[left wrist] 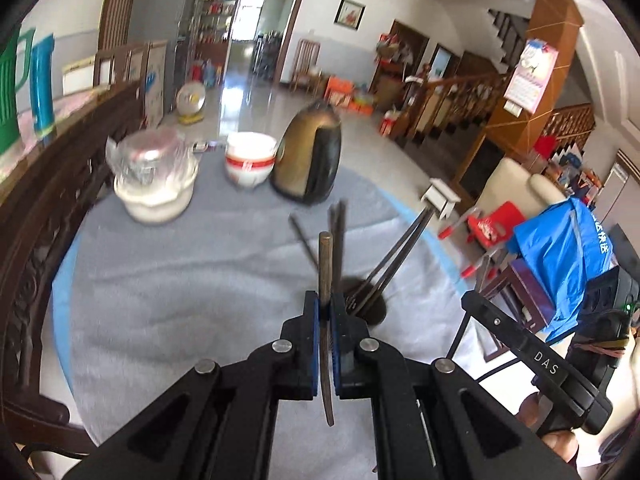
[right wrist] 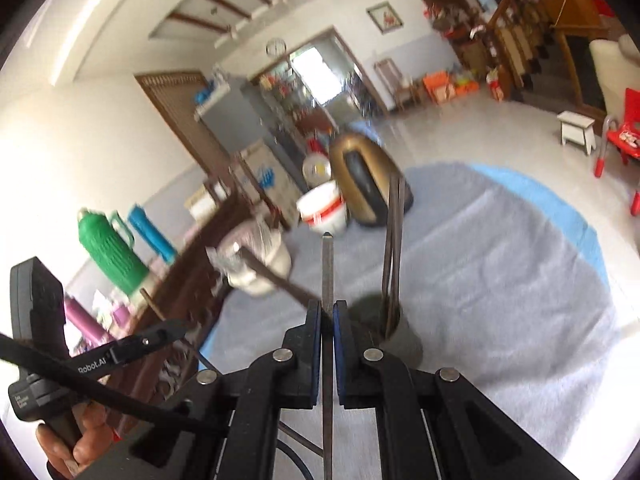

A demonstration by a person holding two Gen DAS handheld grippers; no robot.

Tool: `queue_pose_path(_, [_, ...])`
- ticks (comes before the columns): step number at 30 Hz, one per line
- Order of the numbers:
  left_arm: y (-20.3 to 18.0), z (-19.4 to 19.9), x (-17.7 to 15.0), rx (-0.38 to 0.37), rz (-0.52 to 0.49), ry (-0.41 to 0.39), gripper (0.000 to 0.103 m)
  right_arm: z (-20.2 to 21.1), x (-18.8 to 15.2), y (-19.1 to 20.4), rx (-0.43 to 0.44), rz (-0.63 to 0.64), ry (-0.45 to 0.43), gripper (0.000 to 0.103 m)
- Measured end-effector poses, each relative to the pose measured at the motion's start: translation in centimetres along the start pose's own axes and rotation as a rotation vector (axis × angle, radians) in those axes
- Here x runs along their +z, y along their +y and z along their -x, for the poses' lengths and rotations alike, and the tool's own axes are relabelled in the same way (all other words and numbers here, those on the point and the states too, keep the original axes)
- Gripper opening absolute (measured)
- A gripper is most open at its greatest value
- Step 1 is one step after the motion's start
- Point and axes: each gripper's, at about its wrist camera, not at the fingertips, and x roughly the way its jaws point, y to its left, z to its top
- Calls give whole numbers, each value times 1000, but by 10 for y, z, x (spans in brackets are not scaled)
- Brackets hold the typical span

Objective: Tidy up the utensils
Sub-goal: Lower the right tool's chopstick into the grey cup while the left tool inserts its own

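The bench (left wrist: 168,280), cloth-covered, is carrying a dark holder (left wrist: 370,300) with chopsticks (left wrist: 404,250) standing inside. A single chopstick (left wrist: 325,272) is being clamped upright by the narrowed left gripper (left wrist: 325,306) beside the holder. Another chopstick (right wrist: 327,276) is being pinched likewise by the right gripper (right wrist: 327,312).

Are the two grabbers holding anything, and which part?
Yes. The left gripper pinches one chopstick along its middle, and the right gripper pinches another chopstick the same way, both ends sticking out.
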Motion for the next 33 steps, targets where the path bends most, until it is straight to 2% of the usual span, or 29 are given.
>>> queue_pose_path(9, [-27, 14, 40, 7, -14, -184, 5, 39, 30, 20, -73, 52, -347, 6])
queue_pose_path(11, [-32, 13, 46, 12, -13, -217, 5, 44, 36, 24, -112, 68, -438, 6])
queue_pose_path(16, [-45, 2, 54, 28, -29, -296, 5, 44, 46, 31, -171, 83, -569, 6])
queue_pose_path(23, [-55, -25, 52, 59, -55, -329, 5, 7, 58, 30, -226, 65, -594, 6])
queue_pose_path(27, [-53, -44, 45, 67, -56, -298, 5, -24, 55, 25, -254, 68, -550, 6])
queue_pose_path(33, [-54, -60, 32, 100, -85, -243, 5, -47, 38, 14, -241, 86, -448, 6])
